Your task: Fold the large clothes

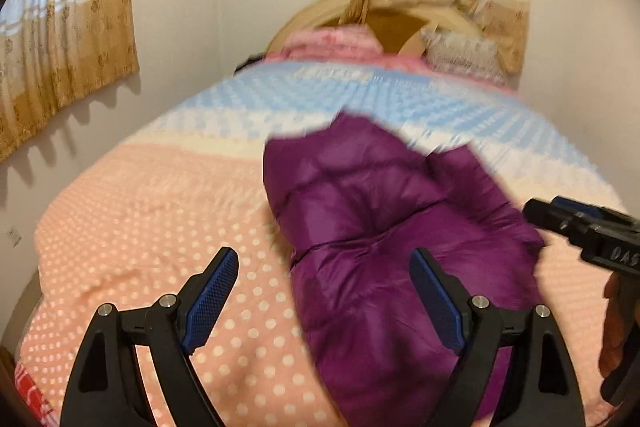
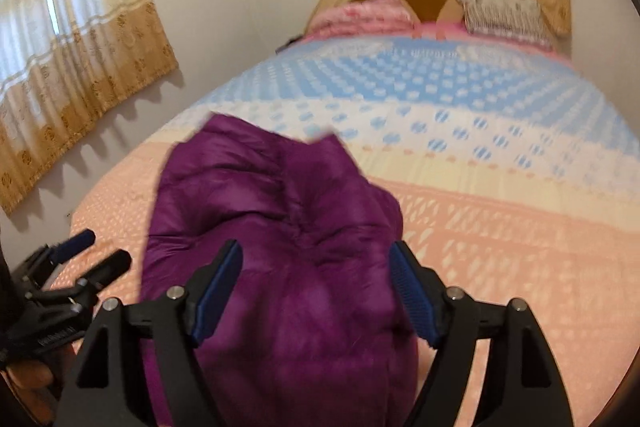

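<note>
A purple puffer jacket [image 1: 384, 227] lies folded into a long bundle on the bed; it also shows in the right wrist view [image 2: 280, 227]. My left gripper [image 1: 324, 263] is open and empty, above the jacket's left edge and the pink cover. My right gripper [image 2: 316, 259] is open and empty, held over the near part of the jacket. The right gripper also shows at the right edge of the left wrist view [image 1: 536, 213], beside the jacket. The left gripper shows at the left edge of the right wrist view [image 2: 104, 251], open.
The bed cover [image 1: 160, 219] is pink with white dots near me and blue and white farther off [image 2: 440, 99]. Pillows [image 1: 332, 43] and a curved headboard [image 1: 448, 15] are at the far end. A wall with curtains [image 1: 60, 39] runs along the left side.
</note>
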{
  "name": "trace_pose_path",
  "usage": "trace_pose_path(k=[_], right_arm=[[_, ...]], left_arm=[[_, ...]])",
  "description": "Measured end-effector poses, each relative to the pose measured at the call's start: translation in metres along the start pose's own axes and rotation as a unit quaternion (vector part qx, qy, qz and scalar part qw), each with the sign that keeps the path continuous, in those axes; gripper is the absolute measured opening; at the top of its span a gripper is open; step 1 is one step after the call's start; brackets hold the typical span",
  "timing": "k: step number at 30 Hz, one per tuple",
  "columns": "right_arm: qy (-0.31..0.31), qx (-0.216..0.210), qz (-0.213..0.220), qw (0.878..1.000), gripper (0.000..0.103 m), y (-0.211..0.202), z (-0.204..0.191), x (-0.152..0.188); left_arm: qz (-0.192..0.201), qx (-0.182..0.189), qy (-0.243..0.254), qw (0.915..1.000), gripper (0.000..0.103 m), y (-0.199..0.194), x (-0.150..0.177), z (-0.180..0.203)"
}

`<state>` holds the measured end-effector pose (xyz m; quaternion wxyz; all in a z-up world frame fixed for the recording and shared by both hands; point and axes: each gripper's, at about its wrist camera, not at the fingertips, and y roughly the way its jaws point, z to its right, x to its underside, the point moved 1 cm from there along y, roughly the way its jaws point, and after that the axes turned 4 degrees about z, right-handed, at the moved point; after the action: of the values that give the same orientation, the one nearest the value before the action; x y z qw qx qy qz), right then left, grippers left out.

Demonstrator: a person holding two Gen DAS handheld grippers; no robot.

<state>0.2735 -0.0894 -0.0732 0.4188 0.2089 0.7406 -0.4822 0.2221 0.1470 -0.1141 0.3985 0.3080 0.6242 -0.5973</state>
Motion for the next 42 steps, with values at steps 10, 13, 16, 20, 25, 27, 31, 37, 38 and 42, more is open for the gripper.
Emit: trace_pose_path(k=[10,13,16,20,25,27,31,37,38,42], right_arm=[[-0.040,-0.001,0.103,0.994,0.093,-0.100,-0.049,-0.008],[-0.050,0.001,0.116,0.992,0.094,-0.109,-0.055,-0.008],[-0.055,-0.001,0.121,0.991,0.094,-0.115,-0.059,-0.005],[-0.052,-0.003,0.118,0.992,0.094,-0.117,-0.058,-0.002],[-0.050,-0.007,0.110,0.993,0.094,-0.117,-0.058,0.002],[-0.049,-0.008,0.108,0.993,0.094,-0.116,-0.059,0.003],[-0.047,-0.010,0.109,0.993,0.094,-0.115,-0.059,0.005],[-0.046,-0.012,0.109,0.993,0.094,-0.116,-0.060,0.005],[-0.046,-0.012,0.109,0.993,0.094,-0.116,-0.061,0.005],[-0.045,-0.014,0.108,0.993,0.094,-0.114,-0.063,0.005]], left_arm=[[0.105,0.024,-0.002,0.9942,0.088,-0.110,-0.034,-0.005],[0.115,0.027,-0.004,0.9930,0.088,-0.117,-0.036,-0.002],[0.117,0.028,-0.003,0.9928,0.088,-0.118,-0.037,0.001],[0.112,0.028,-0.002,0.9933,0.088,-0.115,-0.033,0.002],[0.112,0.027,-0.005,0.9933,0.088,-0.116,-0.032,0.001],[0.111,0.027,-0.005,0.9935,0.088,-0.115,-0.031,0.001],[0.110,0.028,-0.004,0.9935,0.088,-0.116,-0.031,0.001],[0.110,0.027,-0.004,0.9936,0.088,-0.116,-0.030,0.001],[0.110,0.028,-0.004,0.9935,0.088,-0.116,-0.030,0.001],[0.109,0.028,-0.003,0.9937,0.088,-0.115,-0.029,0.002]])
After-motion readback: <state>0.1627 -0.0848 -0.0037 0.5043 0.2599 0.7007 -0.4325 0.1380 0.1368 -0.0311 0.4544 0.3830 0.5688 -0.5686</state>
